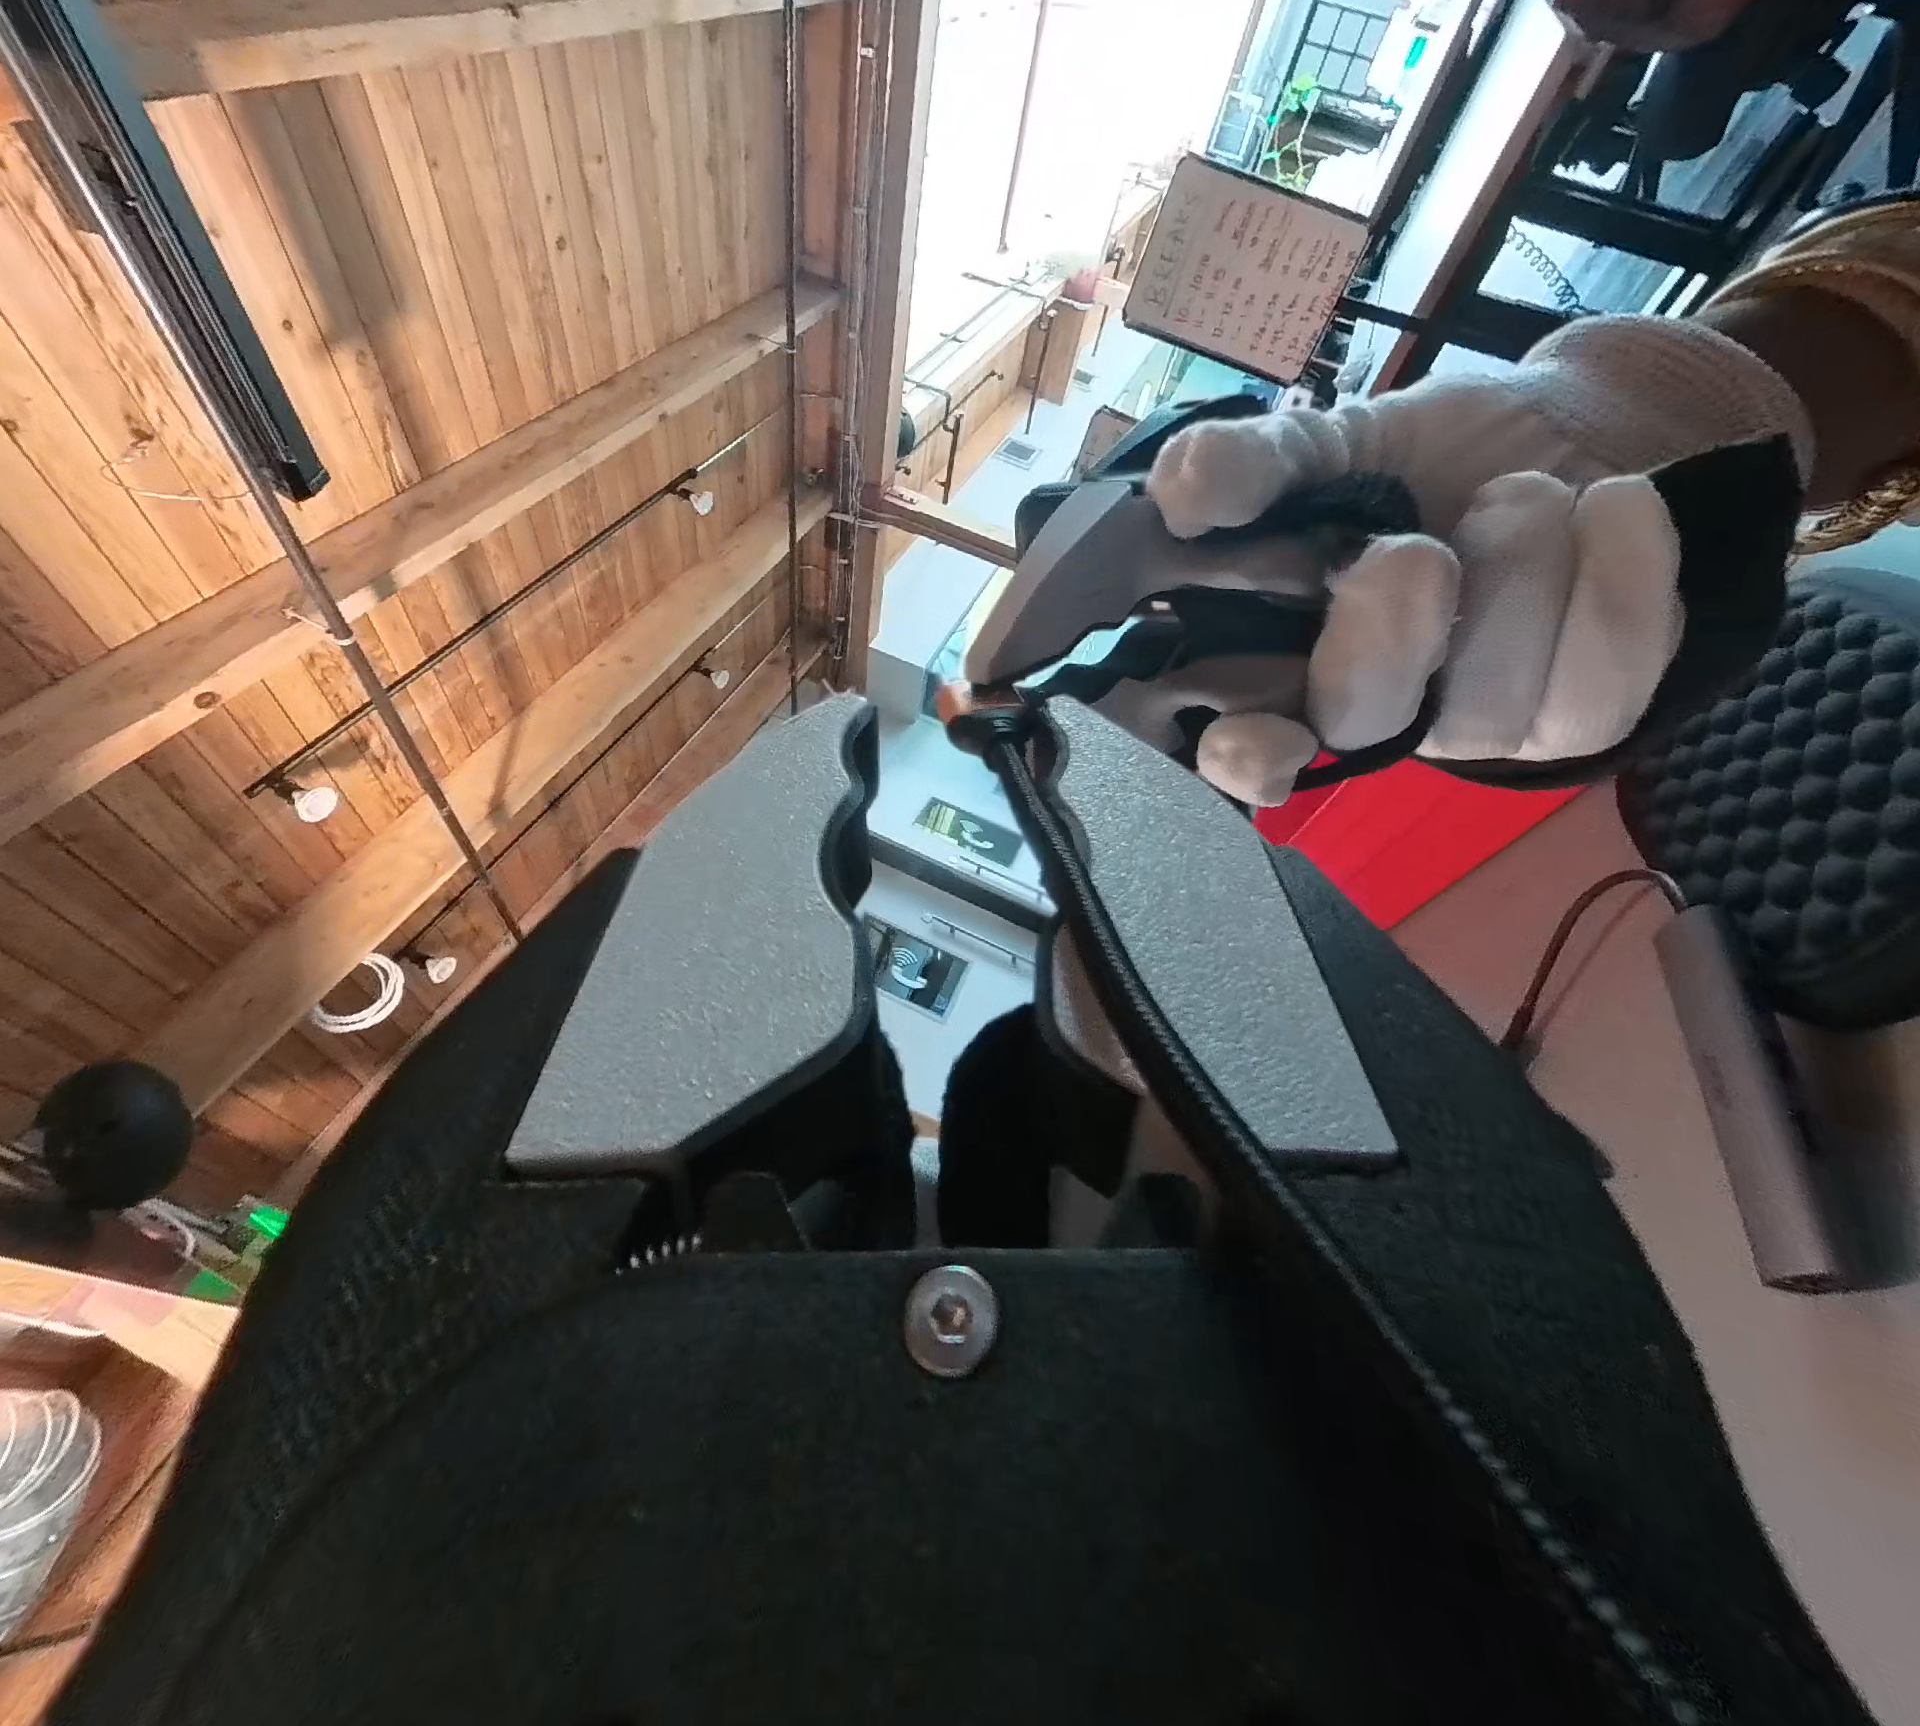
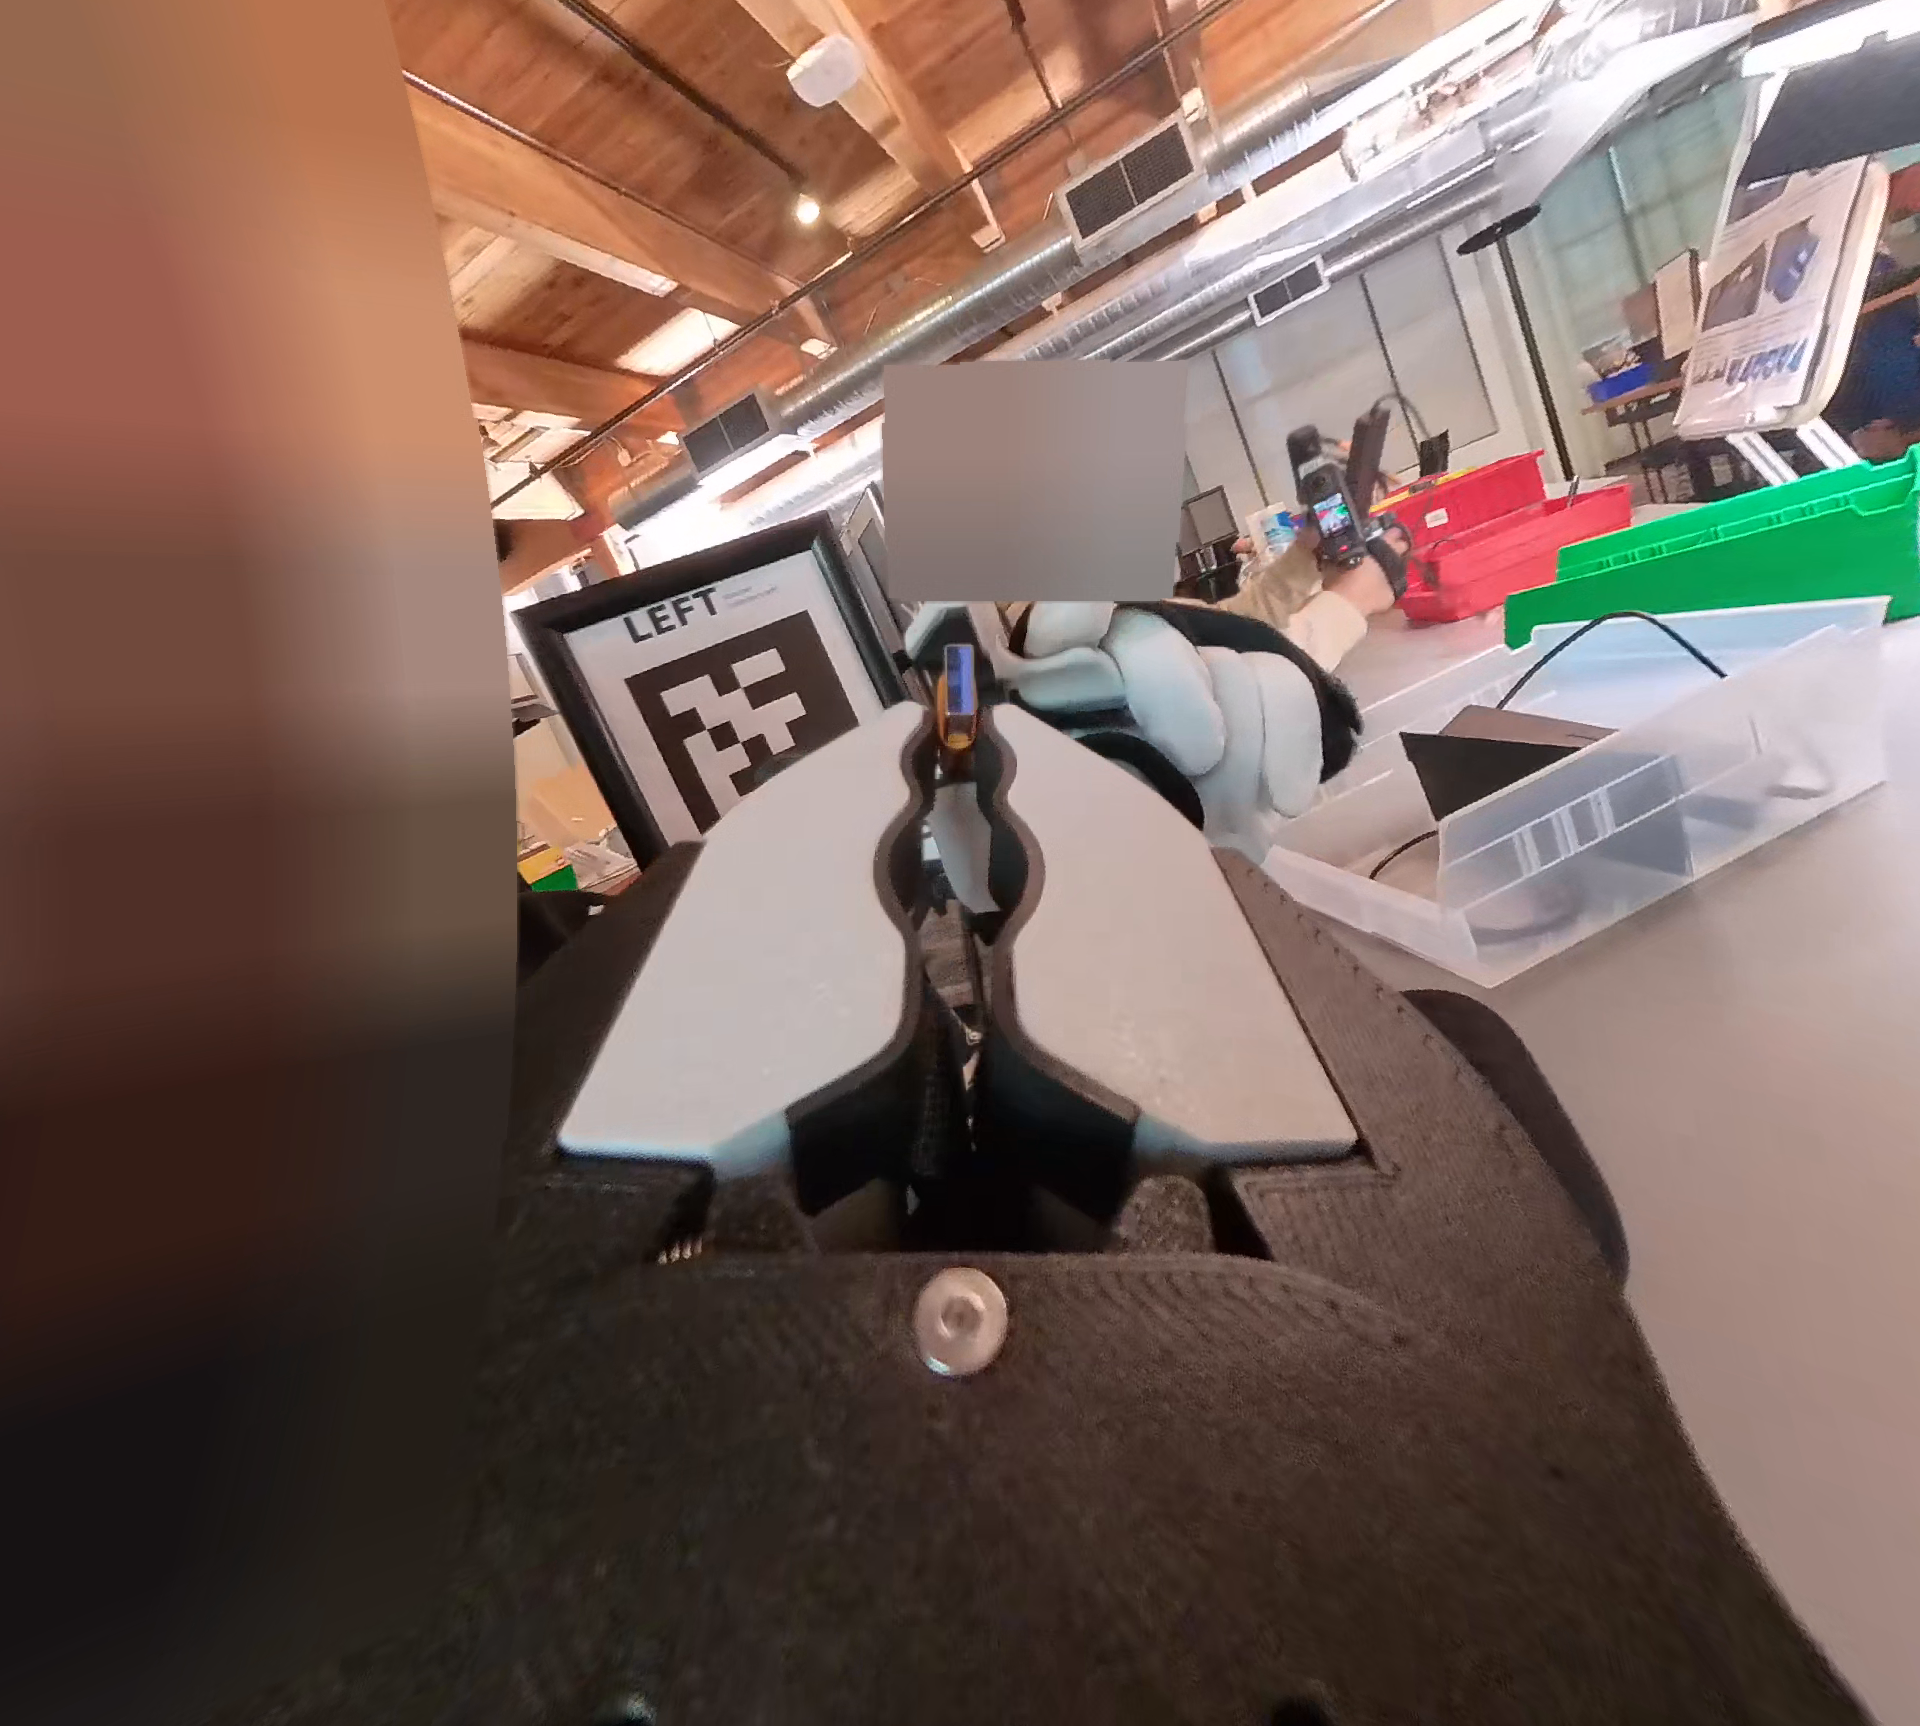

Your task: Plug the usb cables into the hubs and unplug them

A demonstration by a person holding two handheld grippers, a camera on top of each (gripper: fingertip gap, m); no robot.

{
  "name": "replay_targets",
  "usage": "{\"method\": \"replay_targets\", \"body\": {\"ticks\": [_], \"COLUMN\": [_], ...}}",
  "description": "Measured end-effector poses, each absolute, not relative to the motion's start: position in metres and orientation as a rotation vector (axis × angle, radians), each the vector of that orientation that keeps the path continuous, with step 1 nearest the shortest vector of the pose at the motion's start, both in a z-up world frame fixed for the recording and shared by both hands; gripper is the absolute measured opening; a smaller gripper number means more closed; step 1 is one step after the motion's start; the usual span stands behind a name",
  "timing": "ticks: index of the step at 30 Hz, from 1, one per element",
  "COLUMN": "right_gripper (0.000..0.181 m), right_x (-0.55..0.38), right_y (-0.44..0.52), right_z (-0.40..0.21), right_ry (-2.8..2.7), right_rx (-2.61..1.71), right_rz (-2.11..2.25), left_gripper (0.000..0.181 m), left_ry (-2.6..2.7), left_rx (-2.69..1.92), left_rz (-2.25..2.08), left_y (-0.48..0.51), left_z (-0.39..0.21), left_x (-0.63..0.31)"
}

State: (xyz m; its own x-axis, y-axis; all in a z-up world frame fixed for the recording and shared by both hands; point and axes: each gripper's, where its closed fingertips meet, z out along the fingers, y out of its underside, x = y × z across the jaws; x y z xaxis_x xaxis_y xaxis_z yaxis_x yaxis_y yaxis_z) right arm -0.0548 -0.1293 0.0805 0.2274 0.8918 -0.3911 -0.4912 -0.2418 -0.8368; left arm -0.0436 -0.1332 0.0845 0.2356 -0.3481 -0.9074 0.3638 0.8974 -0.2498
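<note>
In the right wrist view my right gripper [image 2: 956, 726] is shut on a USB plug [image 2: 957, 689] with an orange collar; its metal end points up past the fingertips. In the left wrist view the same plug [image 1: 961, 702] sits right at the tips of my left gripper [image 1: 956, 720], which is open and tilted up toward the ceiling. The plug's black braided cable [image 1: 1132, 959] lies across the top of the left gripper's right finger. A white-gloved hand [image 1: 1507, 596] holds the right gripper [image 1: 987, 674]. A grey hub [image 1: 1745, 1115] with a reddish cable lies on the table at right.
A clear plastic tray [image 2: 1766, 741] holding a black box and cables stands on the grey table at right. Green bins [image 2: 1714, 554] and red bins [image 2: 1507, 513] stand behind it. A framed marker panel [image 2: 727, 689] stands at left. A black bumpy pad [image 1: 1818, 793] is beside the hub.
</note>
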Motion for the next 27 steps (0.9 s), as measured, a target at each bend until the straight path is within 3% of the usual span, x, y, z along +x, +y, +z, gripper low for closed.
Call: {"method": "replay_targets", "body": {"ticks": [1,5,12,16,21,27], "right_gripper": [0.006,0.006,0.010,0.032,0.026,0.022], "right_x": [-0.054,-0.054,-0.059,-0.047,-0.040,-0.054], "right_y": [-0.130,-0.134,-0.145,-0.154,-0.167,-0.173], "right_z": [0.081,0.085,0.082,0.088,0.076,0.072], "right_ry": [-0.445,-0.447,-0.623,-0.858,-1.121,-1.172], "right_rx": [-1.212,-1.193,-1.201,-1.000,-0.675,-0.560], "right_rz": [1.373,1.371,1.258,0.645,-0.437,-0.651], "left_gripper": [0.024,0.015,0.015,0.015,0.015,0.015], "left_ry": [1.247,1.249,1.327,1.449,1.661,1.747], "left_rx": [0.012,0.017,-0.024,-0.151,-0.465,-0.528], "left_rz": [-0.483,-0.528,-0.792,-1.112,-1.443,-1.661], "left_y": [-0.134,-0.139,-0.149,-0.152,-0.164,-0.189], "left_z": [0.084,0.084,0.084,0.083,0.067,0.062], "left_x": [-0.043,-0.043,-0.052,-0.059,-0.049,-0.048]}}
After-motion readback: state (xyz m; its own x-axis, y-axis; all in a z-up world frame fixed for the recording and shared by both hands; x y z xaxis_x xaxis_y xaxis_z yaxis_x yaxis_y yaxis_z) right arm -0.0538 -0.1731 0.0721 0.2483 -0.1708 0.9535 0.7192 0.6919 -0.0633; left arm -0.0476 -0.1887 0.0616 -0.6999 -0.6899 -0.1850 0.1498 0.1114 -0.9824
